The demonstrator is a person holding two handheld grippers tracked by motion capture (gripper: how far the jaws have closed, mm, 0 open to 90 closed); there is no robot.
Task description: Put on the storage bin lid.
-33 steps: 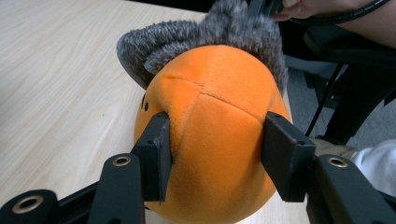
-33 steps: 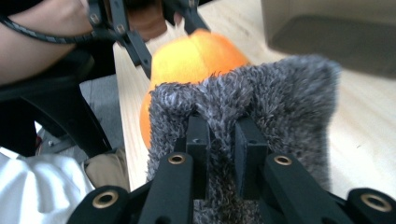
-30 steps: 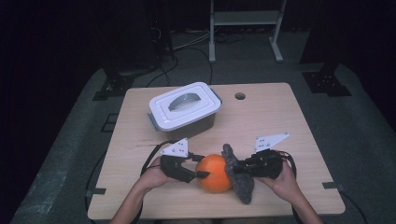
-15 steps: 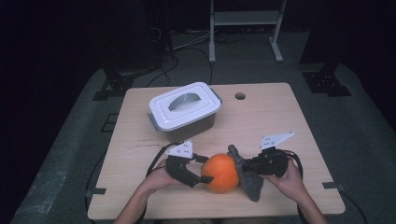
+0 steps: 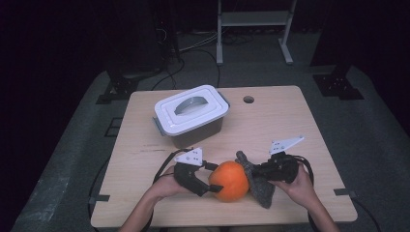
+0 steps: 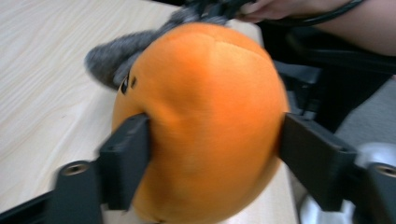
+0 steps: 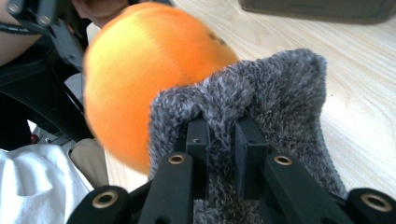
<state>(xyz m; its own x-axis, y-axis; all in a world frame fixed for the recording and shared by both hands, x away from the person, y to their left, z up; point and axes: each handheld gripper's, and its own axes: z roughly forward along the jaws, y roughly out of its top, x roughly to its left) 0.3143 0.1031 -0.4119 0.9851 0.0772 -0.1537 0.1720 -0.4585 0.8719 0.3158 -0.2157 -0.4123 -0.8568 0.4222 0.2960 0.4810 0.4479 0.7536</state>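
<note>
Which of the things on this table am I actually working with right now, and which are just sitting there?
In the job:
- orange plush ball, clamped between the left gripper fingers
- grey fuzzy cloth, pinched by the right gripper, touching the ball

Lying about:
- lidded grey storage box, farther back on the table, untouched

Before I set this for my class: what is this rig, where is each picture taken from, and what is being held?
A person sits at a wooden table with a hand-held two-jaw tool in each hand. One picture looks down from above; the other two come from cameras riding on each tool, looking along its black jaws. The left tool clamps an orange plush ball between its jaws. The right tool pinches a fuzzy grey cloth, which lies against the ball. Farther back stands a lidded grey box with a handle in its lid.
</note>
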